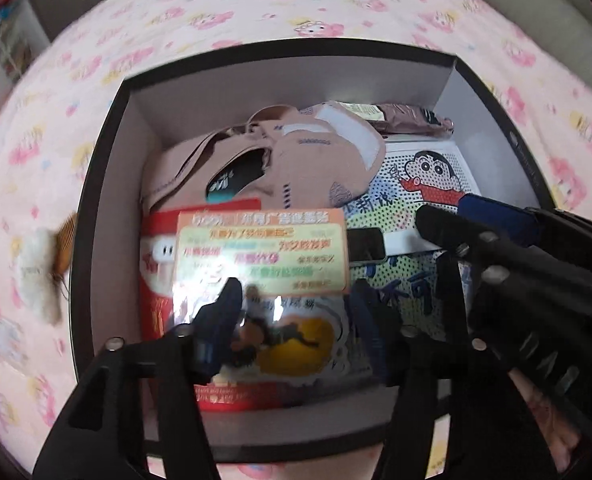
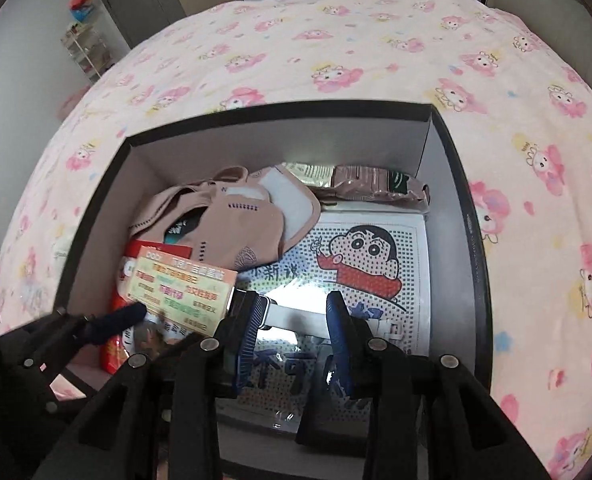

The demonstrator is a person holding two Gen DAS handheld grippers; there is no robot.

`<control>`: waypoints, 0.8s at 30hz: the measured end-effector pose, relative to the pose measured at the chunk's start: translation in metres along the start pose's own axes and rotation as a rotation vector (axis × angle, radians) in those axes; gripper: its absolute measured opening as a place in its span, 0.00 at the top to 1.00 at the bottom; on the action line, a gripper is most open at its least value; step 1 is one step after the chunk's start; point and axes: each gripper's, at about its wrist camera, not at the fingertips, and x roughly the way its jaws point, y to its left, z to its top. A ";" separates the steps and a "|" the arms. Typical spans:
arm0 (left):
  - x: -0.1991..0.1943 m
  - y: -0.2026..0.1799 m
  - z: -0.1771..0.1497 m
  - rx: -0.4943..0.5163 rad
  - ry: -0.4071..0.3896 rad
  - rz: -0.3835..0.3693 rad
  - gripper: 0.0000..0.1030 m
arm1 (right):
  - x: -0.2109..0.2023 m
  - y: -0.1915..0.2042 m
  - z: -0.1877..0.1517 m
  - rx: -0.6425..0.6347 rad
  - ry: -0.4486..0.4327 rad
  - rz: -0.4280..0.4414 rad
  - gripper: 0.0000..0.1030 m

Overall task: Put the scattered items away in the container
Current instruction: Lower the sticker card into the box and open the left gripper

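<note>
Over the black box (image 1: 108, 184) on the pink cartoon-print bedspread (image 1: 256, 4), the left wrist view looks almost straight down. Its left gripper (image 1: 296, 300) has its jaws spread apart, gripping nothing; a glossy orange-and-green card (image 1: 262, 252) lies below them on a red packet (image 1: 156, 280), and the left fingertip (image 1: 230, 292) overlaps the card's lower edge, though blur makes contact hard to judge. A beige fabric piece (image 1: 296, 160) fills the box's far left part, a cartoon-boy pegboard (image 1: 427, 176) lies to the right, and a brown pouch (image 1: 411, 120) rests by the far wall. Outside the box, on the bedspread at left, lies a comb with a fluffy white piece (image 1: 44, 272).

From the right wrist view, the right gripper (image 2: 296, 320) is clenched on a smartwatch (image 2: 264, 308): the watch body sits against the left pad, its white band running across to the right one, above the pegboard (image 2: 359, 256). The card (image 2: 184, 292) and beige fabric (image 2: 232, 224) lie at left inside the box (image 2: 471, 240).
</note>
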 end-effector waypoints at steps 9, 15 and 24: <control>0.026 -0.004 -0.002 -0.023 0.077 0.073 0.37 | 0.021 0.009 0.003 -0.021 0.051 -0.023 0.68; 0.026 0.015 -0.006 -0.058 0.093 0.089 0.36 | 0.028 0.016 -0.001 -0.046 0.076 -0.020 0.68; 0.012 0.040 -0.006 -0.115 0.040 -0.053 0.41 | 0.027 0.016 -0.003 -0.034 0.076 0.016 0.66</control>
